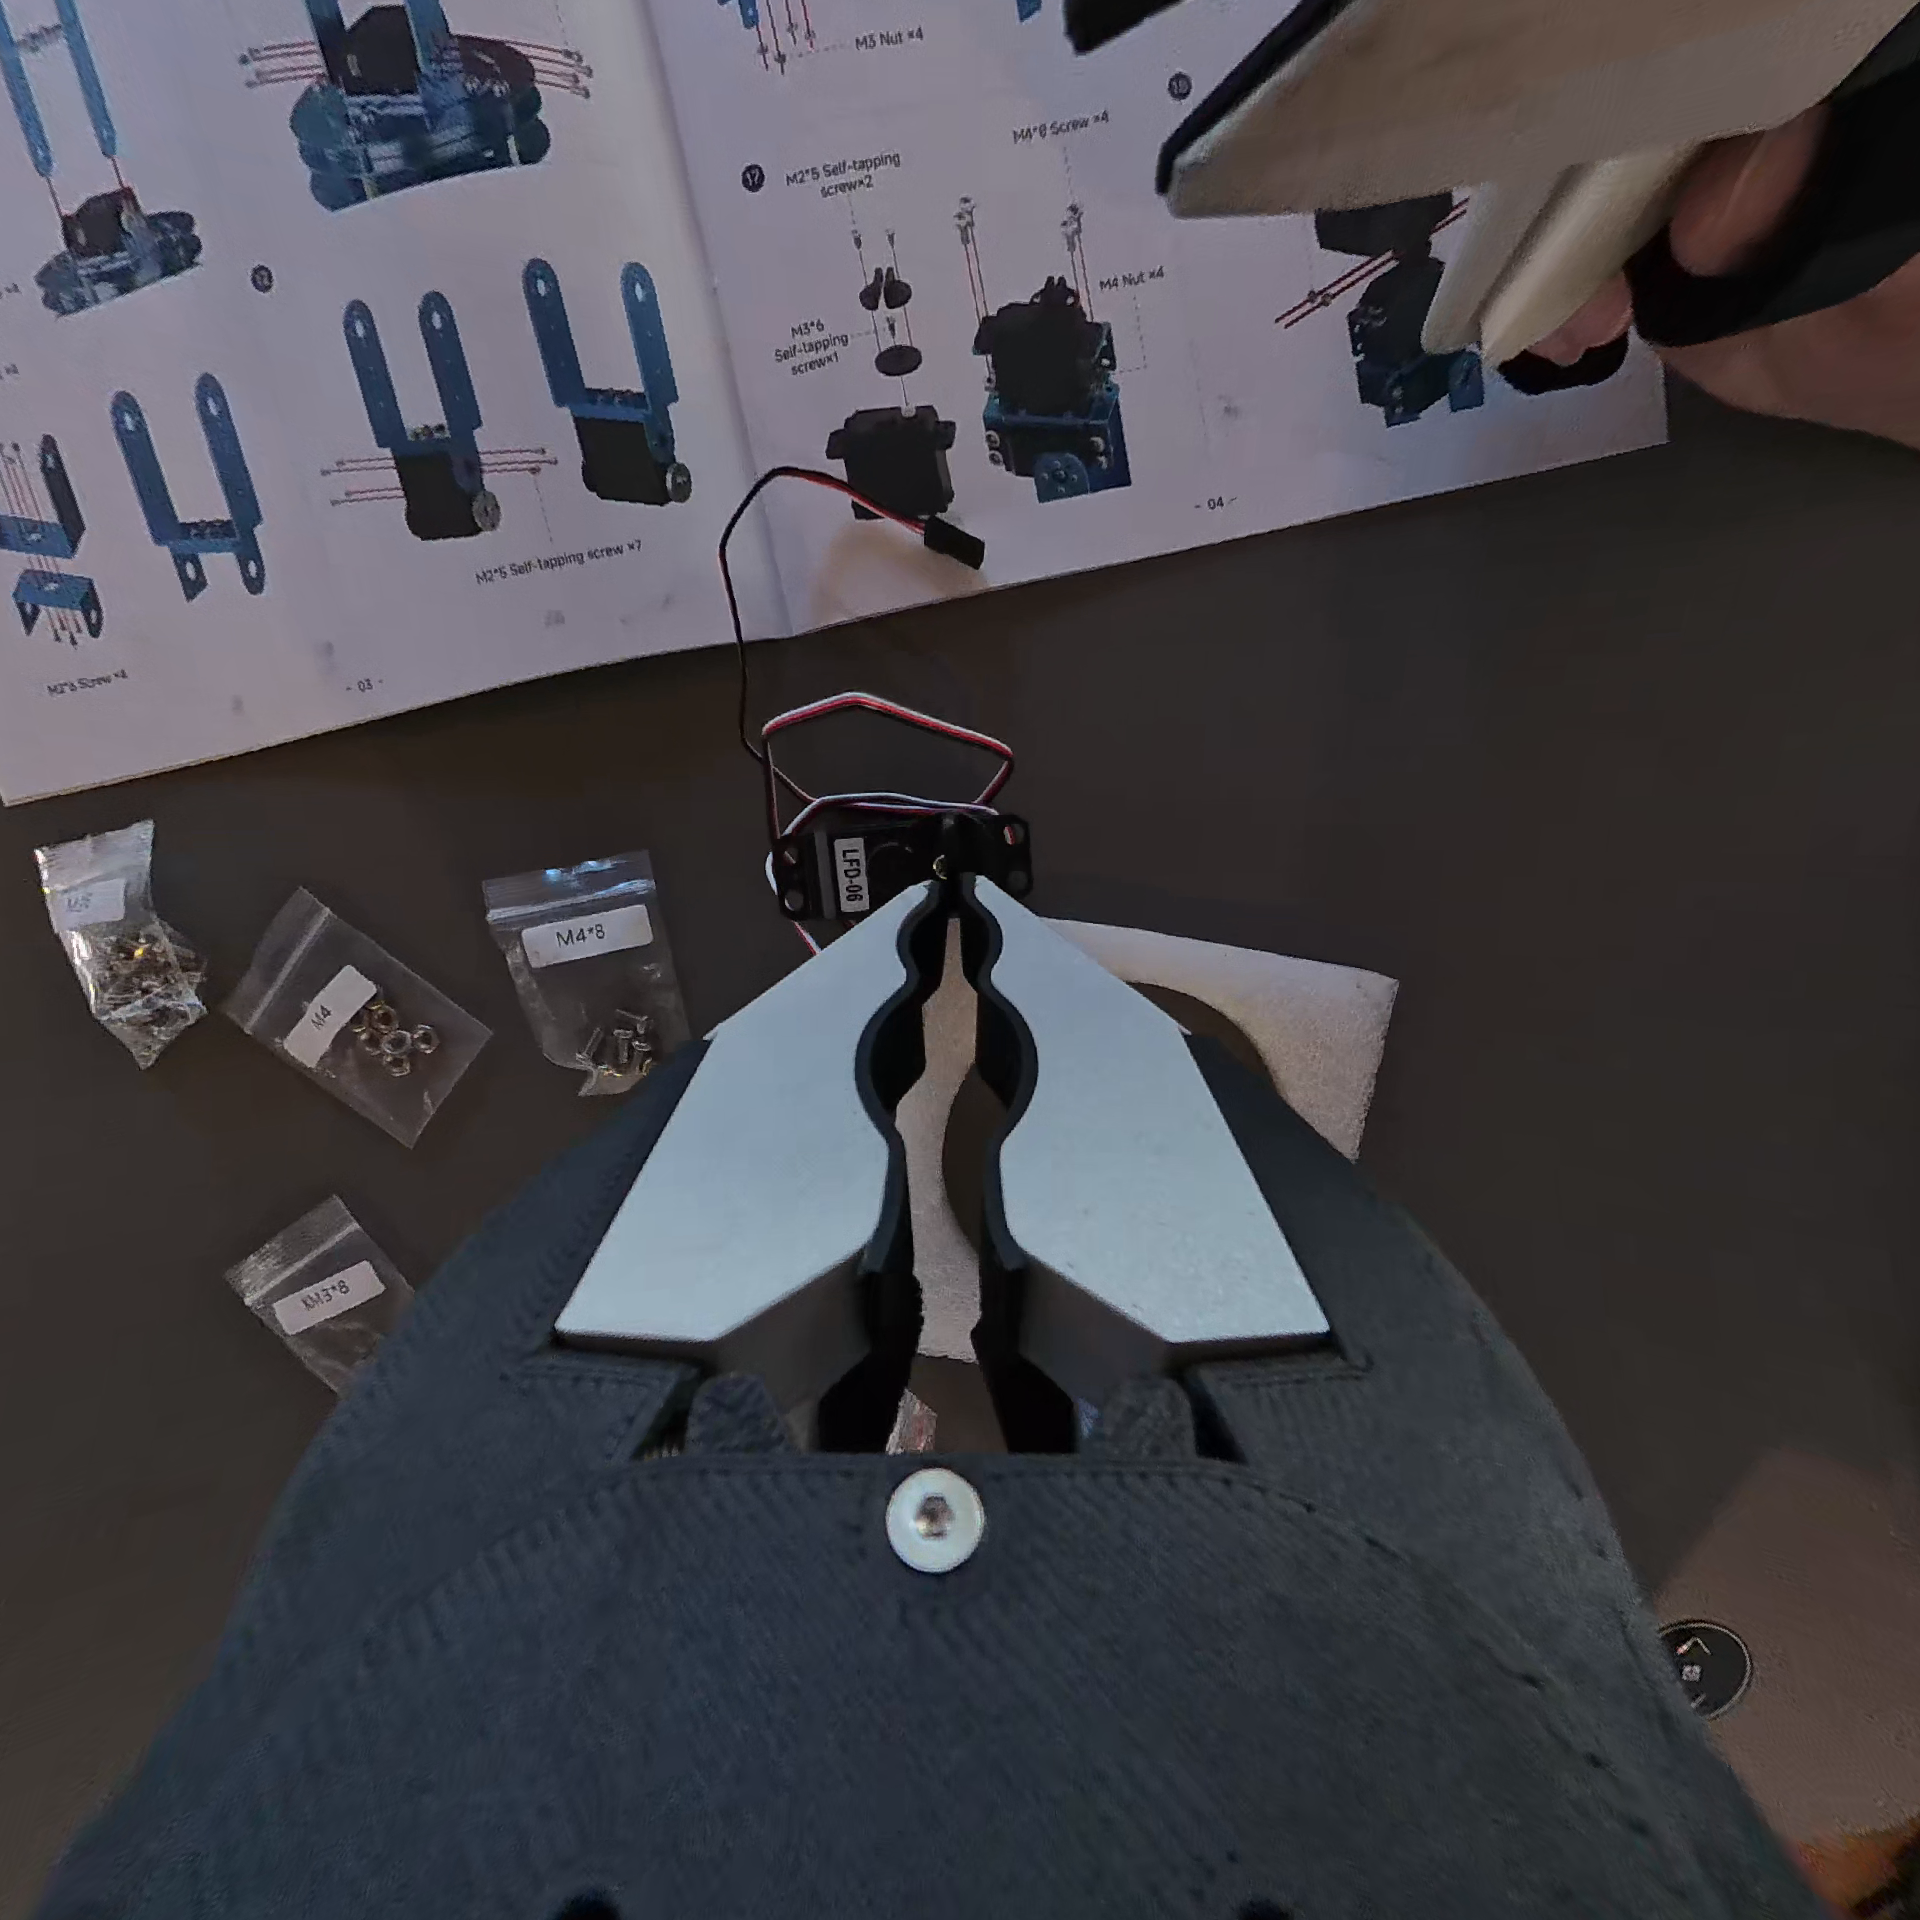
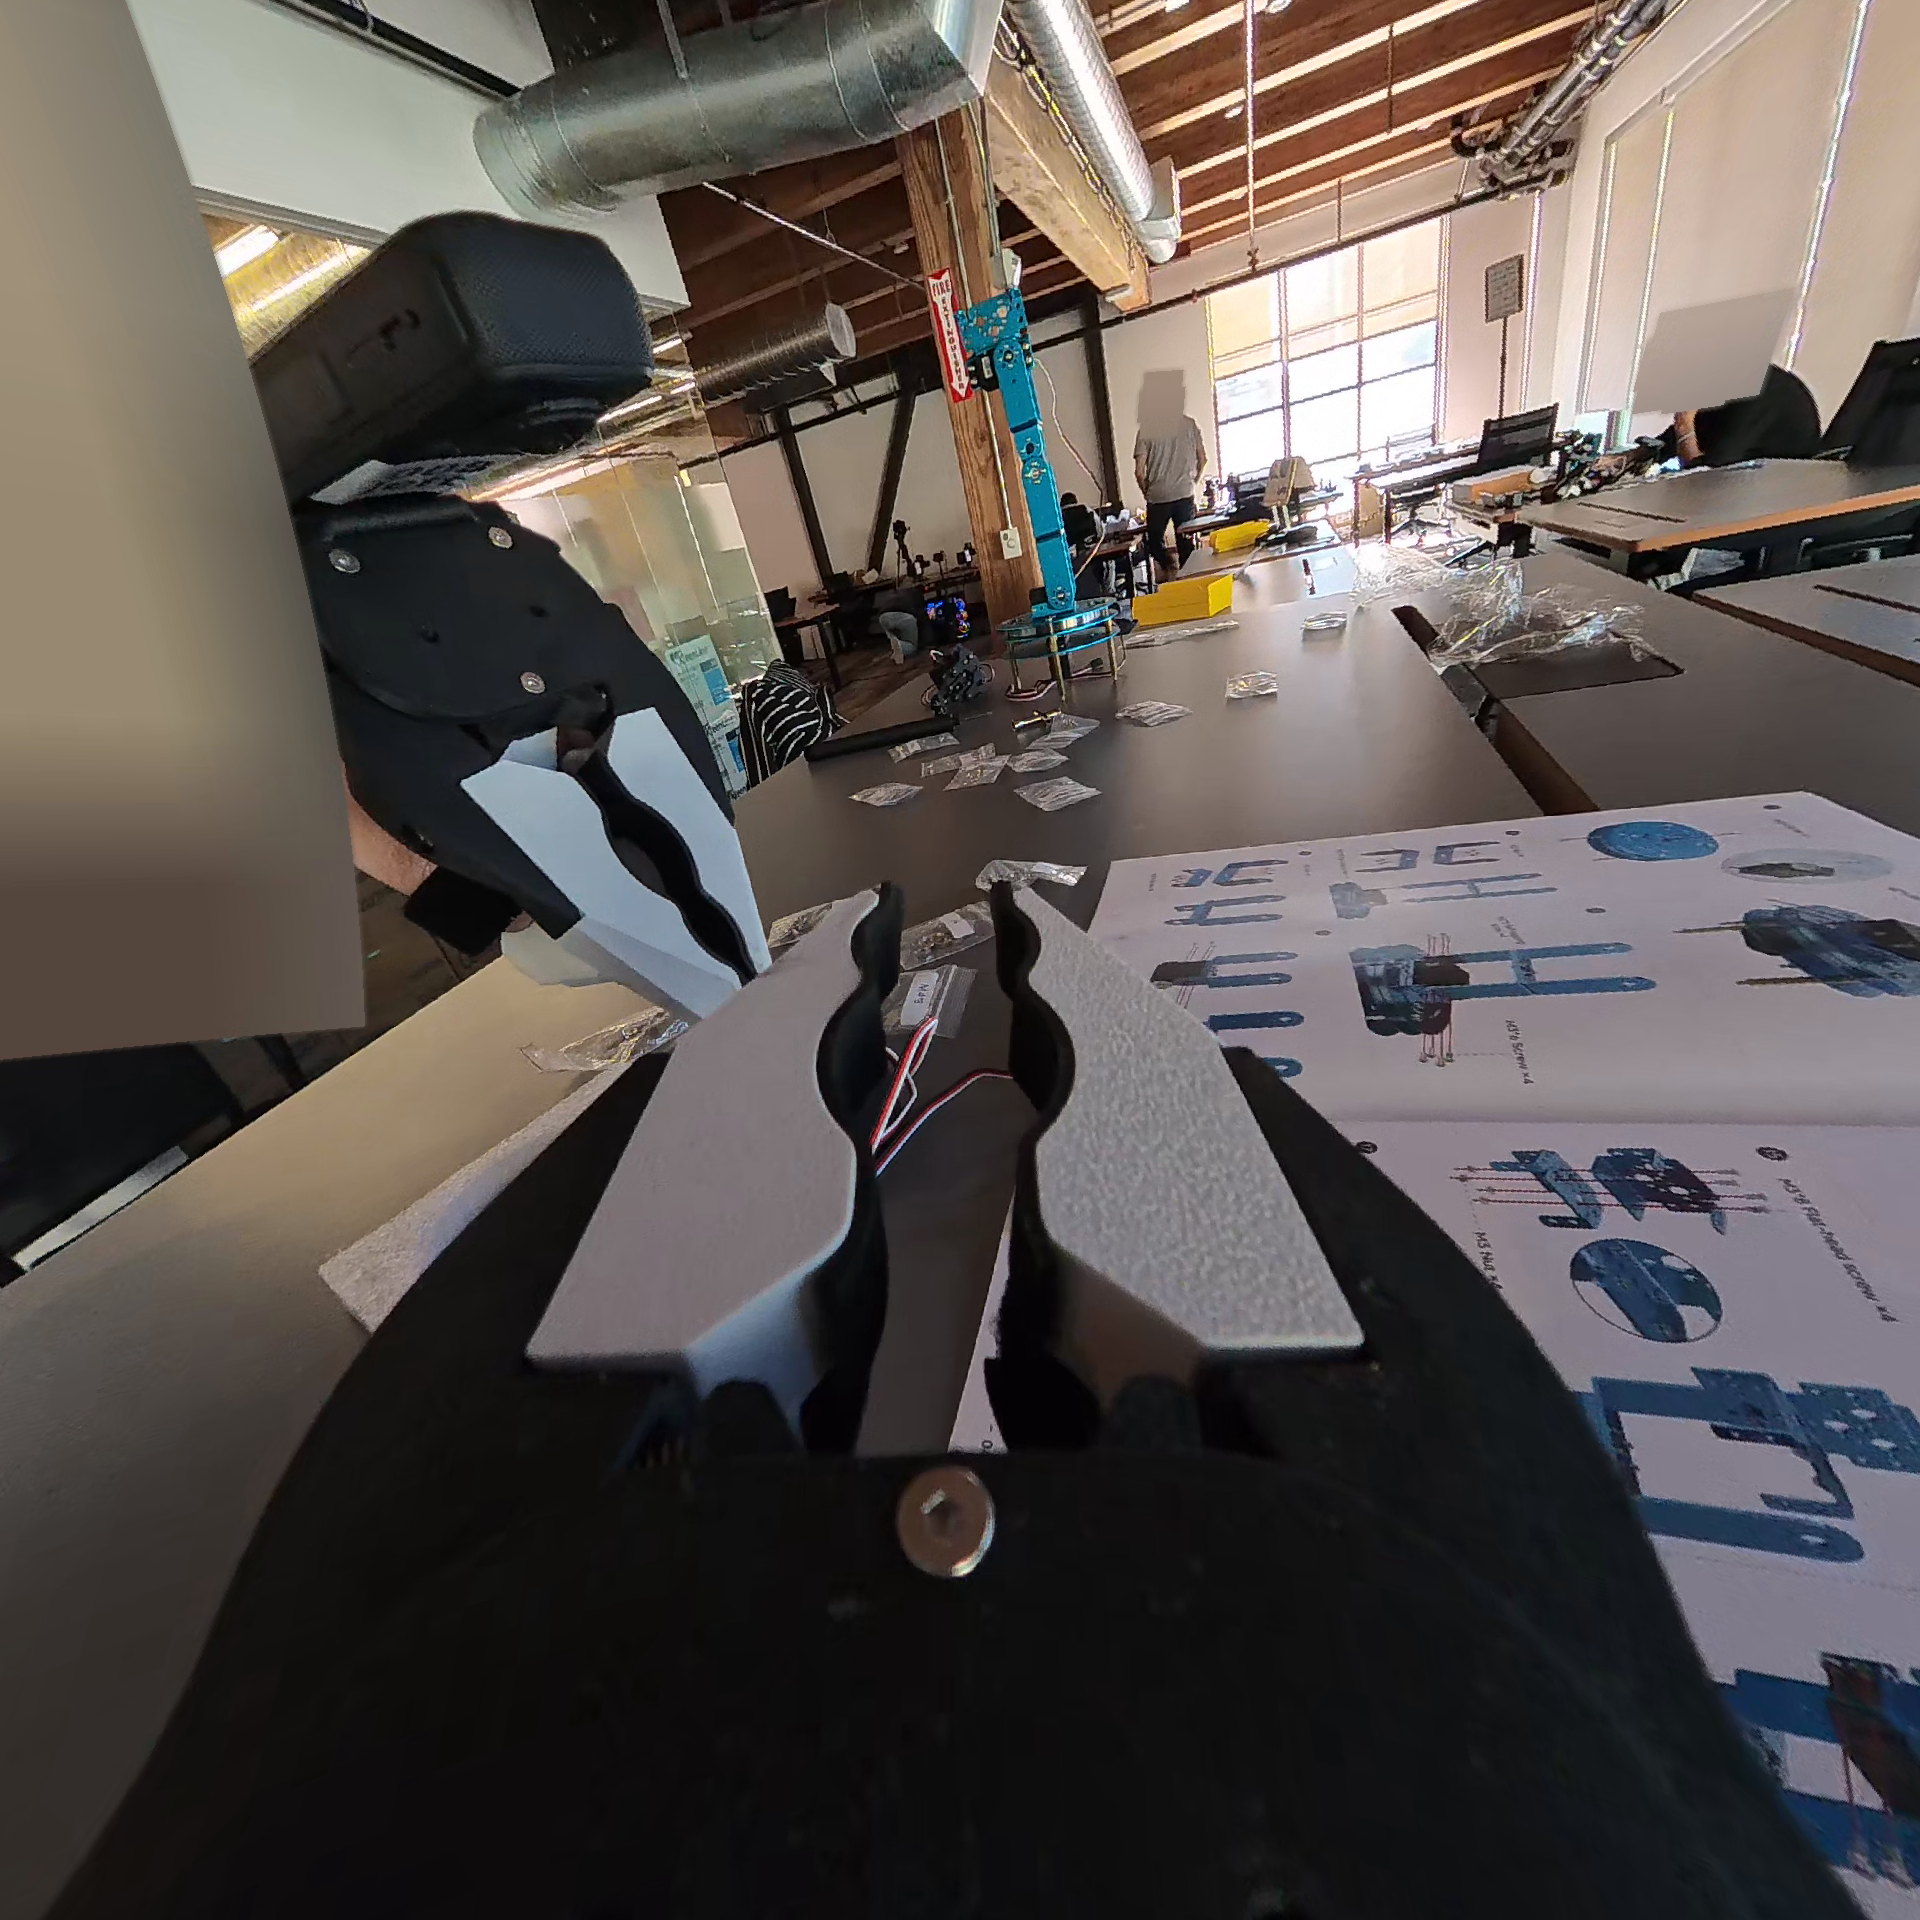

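A small black servo point(image 1: 831, 868) with a white label and red, white and black wires point(image 1: 883, 727) lies on the dark table. My left gripper point(image 1: 954, 885) has its tips pinched together on a small black part point(image 1: 957, 836) sticking up from the servo's top. It also shows in the right wrist view point(image 2: 750, 961), tips together and pointing down. My right gripper point(image 2: 943, 902) is open and empty, held above the table with the servo wires point(image 2: 914, 1081) showing below between its fingers. In the left wrist view it is at the upper right point(image 1: 1340, 135), held in a hand.
An open instruction booklet point(image 1: 520, 364) lies beyond the servo. Several small bags of screws and nuts point(image 1: 587, 966) lie at the left. A white foam sheet point(image 1: 1278, 997) lies under my left gripper. A blue robot arm point(image 2: 1039, 488) and more bags point(image 2: 1049, 764) stand farther off. Tip to tip, the grippers are about 10 cm apart.
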A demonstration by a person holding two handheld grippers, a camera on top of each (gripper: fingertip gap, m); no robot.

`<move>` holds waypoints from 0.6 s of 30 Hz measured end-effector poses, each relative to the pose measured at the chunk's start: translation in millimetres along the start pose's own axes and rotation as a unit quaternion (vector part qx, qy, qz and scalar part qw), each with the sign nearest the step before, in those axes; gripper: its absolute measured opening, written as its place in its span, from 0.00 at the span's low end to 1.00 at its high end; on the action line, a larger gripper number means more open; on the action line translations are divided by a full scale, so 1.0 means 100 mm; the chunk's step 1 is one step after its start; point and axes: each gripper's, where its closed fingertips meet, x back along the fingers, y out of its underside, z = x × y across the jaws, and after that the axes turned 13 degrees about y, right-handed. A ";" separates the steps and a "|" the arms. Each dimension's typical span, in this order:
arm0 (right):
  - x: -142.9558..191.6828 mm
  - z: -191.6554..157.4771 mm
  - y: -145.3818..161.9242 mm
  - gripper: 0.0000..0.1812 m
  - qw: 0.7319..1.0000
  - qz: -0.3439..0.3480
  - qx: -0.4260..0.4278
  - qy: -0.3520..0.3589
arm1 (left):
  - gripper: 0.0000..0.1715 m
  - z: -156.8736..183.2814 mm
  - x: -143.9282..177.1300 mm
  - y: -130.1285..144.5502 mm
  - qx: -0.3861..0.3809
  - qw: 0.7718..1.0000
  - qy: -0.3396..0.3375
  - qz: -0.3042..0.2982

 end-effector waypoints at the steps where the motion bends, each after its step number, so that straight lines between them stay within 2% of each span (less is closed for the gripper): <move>1: 0.00 0.00 0.01 0.09 1.000 -0.002 -0.001 0.000 | 0.00 0.00 0.00 0.00 0.000 1.000 -0.002 -0.002; 7: -0.01 0.00 0.04 0.09 1.000 -0.013 -0.002 -0.003 | 0.11 -0.04 0.04 0.03 0.002 1.000 -0.018 -0.021; 11: -0.03 -0.07 0.09 0.08 0.999 -0.025 0.001 -0.023 | 0.12 -0.03 0.18 0.01 0.015 1.000 -0.024 0.011; 15: -0.06 -0.35 0.24 0.08 0.989 -0.086 0.019 -0.121 | 0.09 0.01 0.26 0.13 0.036 0.997 -0.029 0.070; 18: -0.10 -0.53 0.38 0.09 0.961 -0.148 0.111 -0.205 | 0.06 0.04 0.24 0.23 0.050 0.990 -0.041 0.125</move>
